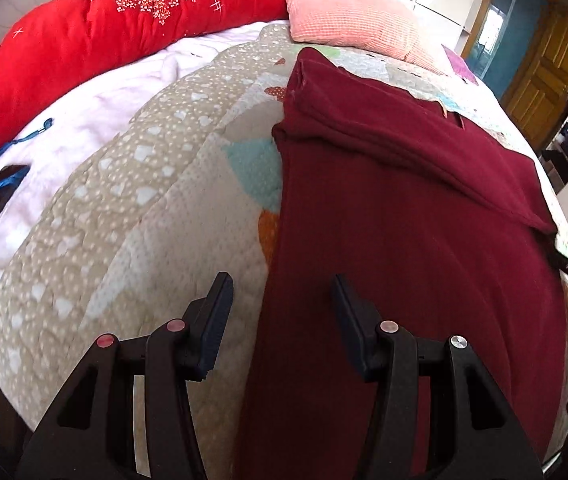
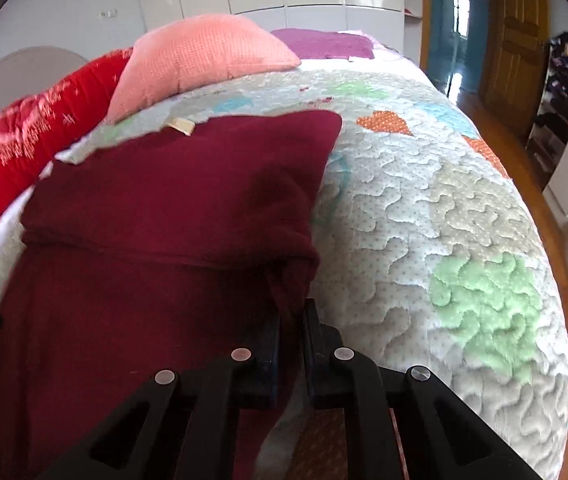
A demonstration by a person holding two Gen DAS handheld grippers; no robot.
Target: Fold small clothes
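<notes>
Nearest, the right gripper (image 2: 292, 322) pinches the edge of a maroon garment (image 2: 155, 248) lying partly folded on the quilted bedspread (image 2: 444, 220), while the left gripper (image 1: 281, 294) hangs spread over the garment's left border. Farther back lie a pink pillow (image 2: 199, 64) and red quilt (image 1: 83, 52); beyond, a wooden door (image 2: 520, 36) and cluttered shelves (image 2: 564, 92) too blurred to read.

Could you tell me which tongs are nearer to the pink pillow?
Hard to say. The right tongs, shut on the maroon garment, and the open left tongs at its left edge both sit well short of the pink pillow.
</notes>
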